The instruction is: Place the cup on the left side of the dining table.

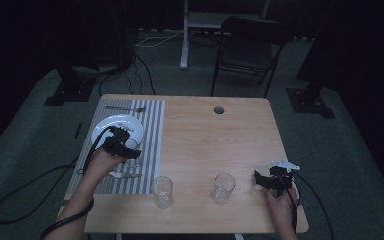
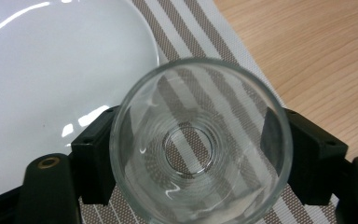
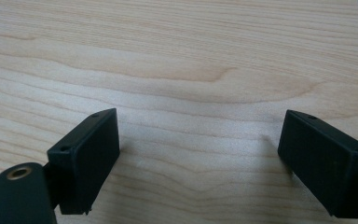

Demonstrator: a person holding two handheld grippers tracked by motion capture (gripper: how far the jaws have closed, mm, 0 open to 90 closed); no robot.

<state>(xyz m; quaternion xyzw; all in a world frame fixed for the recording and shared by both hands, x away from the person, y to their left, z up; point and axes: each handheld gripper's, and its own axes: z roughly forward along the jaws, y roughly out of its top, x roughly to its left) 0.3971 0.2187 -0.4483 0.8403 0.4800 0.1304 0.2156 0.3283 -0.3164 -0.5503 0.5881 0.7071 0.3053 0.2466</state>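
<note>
Left gripper (image 2: 200, 154): jaws either side of a small glass (image 2: 200, 140), black pads against its wall at left and right, gripping it; we look straight down into the glass from the left gripper view.
Small glass: sits over the striped mat (image 2: 205, 32), just beside the plate's (image 2: 51, 84) rim; whether its base touches the mat, can't tell.
Left hand (image 1: 100, 162): wrapped round the gripper (image 1: 125, 150) over the mat's near half, cable trailing off the table's left edge.
Right gripper (image 3: 200, 154): jaws spread wide, bare wood between them, holding nothing.
Right hand (image 1: 280, 197): at the table's (image 1: 205, 135) near right corner, gripper (image 1: 267, 179) pointing left across the wood.
Plate: white, on the mat (image 1: 152, 145), towards its far left.
Fork (image 1: 125, 108): across the mat's far end, beyond the plate (image 1: 130, 125).
Two glasses: upright on bare wood near the front edge, one (image 1: 162, 191) just off the mat, the other (image 1: 223, 188) between it and the right gripper.
Chair (image 1: 247, 50): folding, dark, beyond the table's far side.
</note>
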